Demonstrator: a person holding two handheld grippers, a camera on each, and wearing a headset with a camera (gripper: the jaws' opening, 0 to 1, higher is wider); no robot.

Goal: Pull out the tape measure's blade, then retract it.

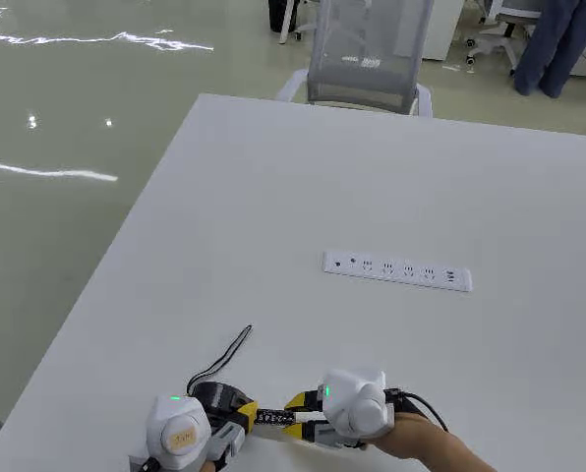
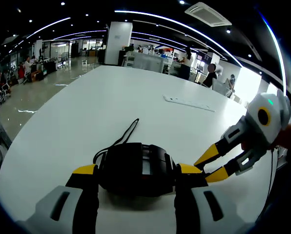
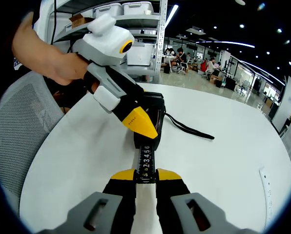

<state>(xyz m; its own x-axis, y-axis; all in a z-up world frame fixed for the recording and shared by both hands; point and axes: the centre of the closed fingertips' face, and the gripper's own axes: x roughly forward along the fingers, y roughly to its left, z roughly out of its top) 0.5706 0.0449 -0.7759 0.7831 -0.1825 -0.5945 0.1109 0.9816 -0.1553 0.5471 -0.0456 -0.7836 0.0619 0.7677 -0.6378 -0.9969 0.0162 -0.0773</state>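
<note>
- Clamping the tape measure (image 2: 135,161) in the left gripper (image 2: 136,171), one yellow tip pressed against each side of the black housing, which rests low on the white table (image 1: 273,197) near its front edge.
- Pinching the blade (image 3: 145,158) with the right gripper (image 3: 145,175), jaws closed on the very end and printed figures readable just ahead of them.
- From the head view: tape measure at left, a short run of blade bridging the gap, right gripper just beside it; wrist strap (image 1: 224,359) trailing away across the tabletop.
- Judged as early in the pull-out, with only a short stretch of blade drawn and the two grippers close together.
- Left to do, by this reading: drawing the right gripper away from the left to bring out more blade while the housing is held steady, then easing the blade back until its end meets the housing.
- Nothing of the retract step done yet.
- Worth minding — a slipped pinch, and the blade snapping home on its own; guiding it back under a firm hold looks the safer way.
- Well apart, further up the table: a white power strip (image 1: 396,270), off the blade's line as far as can be told.
- Beyond the far edge, a grey mesh chair (image 1: 367,49).
</note>
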